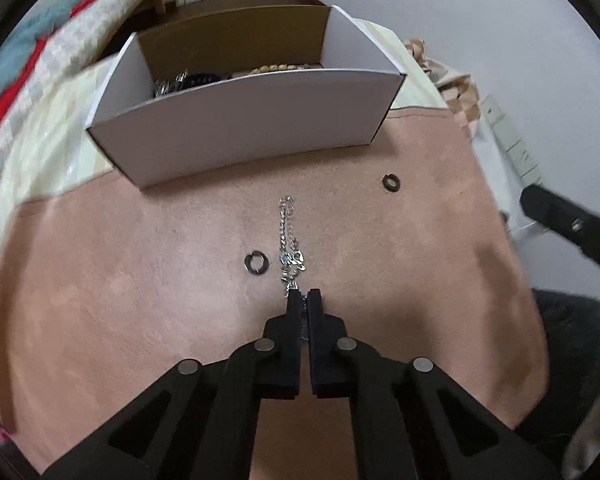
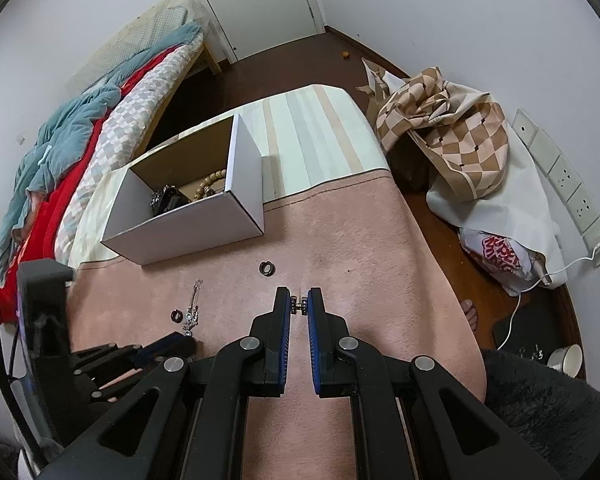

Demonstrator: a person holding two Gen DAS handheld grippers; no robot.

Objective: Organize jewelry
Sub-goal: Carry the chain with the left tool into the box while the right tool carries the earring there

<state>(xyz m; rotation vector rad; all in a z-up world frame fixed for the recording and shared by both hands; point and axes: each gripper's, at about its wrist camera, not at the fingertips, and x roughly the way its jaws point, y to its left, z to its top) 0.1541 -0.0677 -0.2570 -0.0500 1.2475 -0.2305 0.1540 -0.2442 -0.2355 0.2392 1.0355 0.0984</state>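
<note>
left gripper (image 1: 303, 295) jaws pinching end of silver chain bracelet (image 1: 287, 232) on pink cloth counter (image 1: 139, 272) | right gripper (image 2: 299, 300) jaws pinching small metal earring (image 2: 299, 305) | dark metal rings (image 1: 254, 262) loose nearby | risk: thin chain may slip before white cardboard box (image 1: 243, 128)

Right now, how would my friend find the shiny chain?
Look at the pink cloth in front of the white box. The silver chain lies stretched out in the middle, one end pinched in the left tool. Its neighbours are two small dark rings; only the chain is long and bright.
</note>
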